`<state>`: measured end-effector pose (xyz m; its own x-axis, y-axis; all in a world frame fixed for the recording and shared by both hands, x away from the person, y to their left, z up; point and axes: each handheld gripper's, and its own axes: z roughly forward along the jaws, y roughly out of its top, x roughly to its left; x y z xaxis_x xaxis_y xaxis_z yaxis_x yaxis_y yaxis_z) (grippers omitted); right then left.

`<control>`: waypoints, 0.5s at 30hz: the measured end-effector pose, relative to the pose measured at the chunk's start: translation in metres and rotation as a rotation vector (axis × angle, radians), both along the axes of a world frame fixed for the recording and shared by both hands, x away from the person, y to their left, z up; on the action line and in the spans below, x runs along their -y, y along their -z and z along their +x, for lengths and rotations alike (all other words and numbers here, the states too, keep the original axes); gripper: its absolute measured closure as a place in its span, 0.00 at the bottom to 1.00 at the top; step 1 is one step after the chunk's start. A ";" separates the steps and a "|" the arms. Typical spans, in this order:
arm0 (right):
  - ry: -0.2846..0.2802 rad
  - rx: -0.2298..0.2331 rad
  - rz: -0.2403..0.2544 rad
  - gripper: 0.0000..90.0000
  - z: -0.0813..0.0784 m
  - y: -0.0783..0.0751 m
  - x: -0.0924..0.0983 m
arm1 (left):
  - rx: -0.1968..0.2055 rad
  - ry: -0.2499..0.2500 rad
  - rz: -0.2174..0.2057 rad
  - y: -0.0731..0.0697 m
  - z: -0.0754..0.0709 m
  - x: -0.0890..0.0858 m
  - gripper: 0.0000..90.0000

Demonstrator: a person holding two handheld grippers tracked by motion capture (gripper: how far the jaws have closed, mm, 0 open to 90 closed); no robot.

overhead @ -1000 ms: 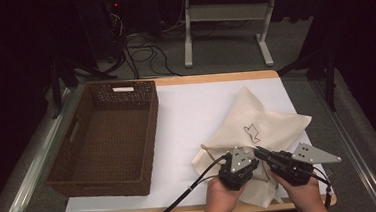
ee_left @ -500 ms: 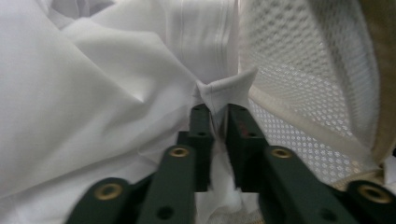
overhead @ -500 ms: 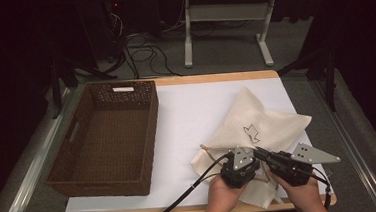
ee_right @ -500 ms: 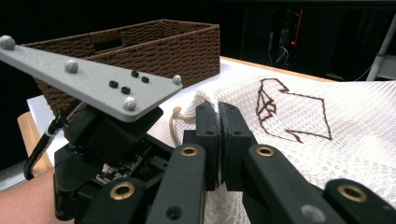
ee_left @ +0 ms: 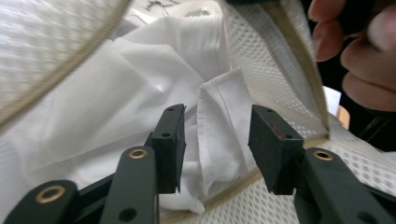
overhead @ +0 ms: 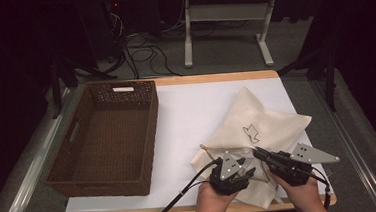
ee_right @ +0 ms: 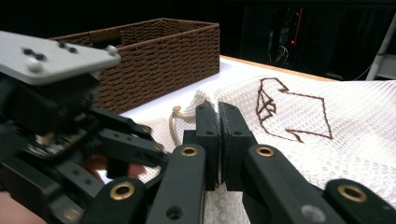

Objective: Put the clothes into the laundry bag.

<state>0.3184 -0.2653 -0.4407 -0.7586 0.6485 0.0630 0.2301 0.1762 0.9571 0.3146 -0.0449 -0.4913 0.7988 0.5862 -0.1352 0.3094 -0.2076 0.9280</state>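
Inside mesh bag (ee_left: pixel 275 51): white cloth (ee_left: pixel 154 70) between left gripper (ee_left: pixel 217 140) jaws (parted).

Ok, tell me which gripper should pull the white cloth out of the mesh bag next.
Left. The left gripper sits at the bag's mouth, its jaws just opened, with a fold of white cloth between them. The right gripper is shut on the bag's edge, holding it.

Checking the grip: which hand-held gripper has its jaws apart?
The left hand-held gripper; its jaws straddle white cloth. The right hand-held gripper is shut.
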 end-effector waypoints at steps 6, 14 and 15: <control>-0.007 -0.008 -0.009 0.99 -0.001 0.000 0.000 | 0.038 -0.087 0.061 -0.012 -0.009 -0.051 0.57; -0.056 -0.069 -0.133 0.99 -0.001 0.005 -0.016 | 0.027 -0.222 0.128 -0.001 -0.006 -0.107 0.54; -0.062 -0.080 -0.155 0.99 0.000 0.010 -0.019 | 0.014 -0.237 0.141 0.003 -0.004 -0.109 0.53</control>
